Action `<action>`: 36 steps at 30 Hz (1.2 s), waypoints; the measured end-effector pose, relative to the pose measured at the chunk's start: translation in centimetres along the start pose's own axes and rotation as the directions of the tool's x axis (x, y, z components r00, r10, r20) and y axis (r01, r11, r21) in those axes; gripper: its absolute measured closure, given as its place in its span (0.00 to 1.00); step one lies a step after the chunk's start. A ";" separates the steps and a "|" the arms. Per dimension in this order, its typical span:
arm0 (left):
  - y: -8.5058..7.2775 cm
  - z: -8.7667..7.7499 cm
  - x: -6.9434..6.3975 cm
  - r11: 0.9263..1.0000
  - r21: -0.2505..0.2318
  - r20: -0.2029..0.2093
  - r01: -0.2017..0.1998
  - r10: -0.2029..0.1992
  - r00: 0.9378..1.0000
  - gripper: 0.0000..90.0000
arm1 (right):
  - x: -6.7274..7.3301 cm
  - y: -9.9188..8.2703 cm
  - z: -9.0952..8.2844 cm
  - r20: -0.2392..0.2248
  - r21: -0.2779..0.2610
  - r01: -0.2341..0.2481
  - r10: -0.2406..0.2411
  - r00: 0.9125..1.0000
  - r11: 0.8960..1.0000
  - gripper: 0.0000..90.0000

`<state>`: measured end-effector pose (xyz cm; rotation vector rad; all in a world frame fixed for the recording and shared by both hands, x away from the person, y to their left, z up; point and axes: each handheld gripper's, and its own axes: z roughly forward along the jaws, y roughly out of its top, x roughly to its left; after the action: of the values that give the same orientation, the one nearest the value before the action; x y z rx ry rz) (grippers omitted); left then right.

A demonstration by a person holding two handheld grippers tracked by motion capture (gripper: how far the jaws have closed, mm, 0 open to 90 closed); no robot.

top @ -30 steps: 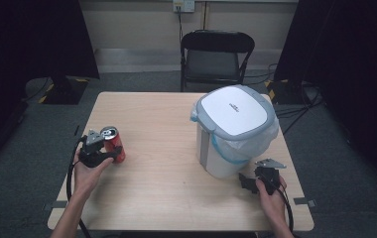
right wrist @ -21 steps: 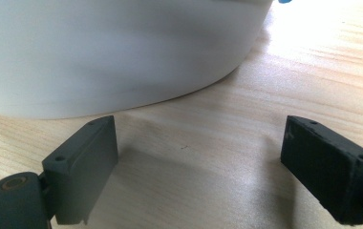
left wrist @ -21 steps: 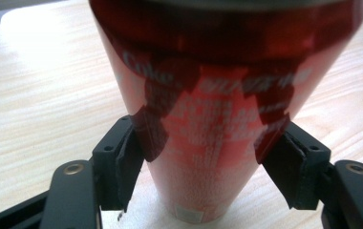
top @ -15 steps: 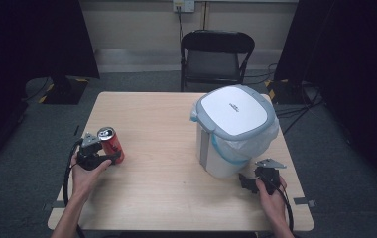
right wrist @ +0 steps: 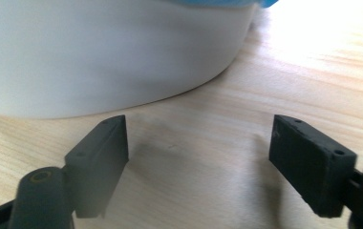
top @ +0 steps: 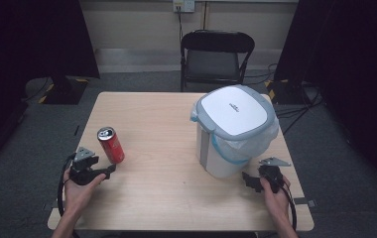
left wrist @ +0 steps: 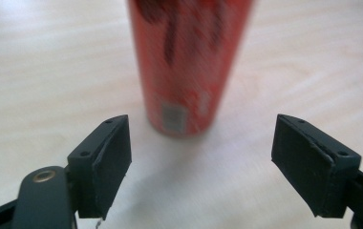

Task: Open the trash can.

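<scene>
1. The red can (top: 110, 145) stands upright on the worktop (top: 161, 198), just ahead of the left hand-held gripper (top: 108, 172); its dark lettering is too blurred to read.
2. That gripper's jaws stand apart, having just been opening, nothing between them.
3. The right hand-held gripper (top: 246, 181), jaws apart though just closing a little, points at the foot of the white lidded bin (top: 231, 134); the small mark on its lid is unreadable.

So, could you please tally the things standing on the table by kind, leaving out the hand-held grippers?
Red soda can: 1
White lidded bin with a bag liner: 1
Total: 2
</scene>
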<state>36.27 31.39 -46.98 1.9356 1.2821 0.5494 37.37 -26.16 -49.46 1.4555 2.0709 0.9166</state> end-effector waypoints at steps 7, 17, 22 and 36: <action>0.3 -0.1 -2.8 0.998 0.001 0.044 -0.066 0.066 0.997 0.25 | -1.7 1.1 -0.1 0.049 -0.013 0.012 -0.011 0.999 1.000 0.29; 3.9 1.9 -6.8 0.989 -0.066 0.129 -0.131 0.139 0.982 0.24 | -3.9 3.3 0.9 0.111 -0.042 -0.010 0.014 0.994 0.999 0.28; 5.0 3.3 -7.7 0.989 -0.070 0.138 -0.131 0.140 0.981 0.25 | -4.7 3.6 1.4 0.098 -0.062 -0.062 0.068 0.993 0.996 0.28; 7.6 6.1 -9.8 0.985 -0.063 0.165 -0.158 0.167 0.972 0.24 | -6.0 5.7 3.0 0.085 -0.135 0.016 -0.004 0.996 0.991 0.45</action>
<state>41.03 18.65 -44.59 2.0110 1.0009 0.4807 45.13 -29.76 -47.42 1.3879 1.9140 0.9553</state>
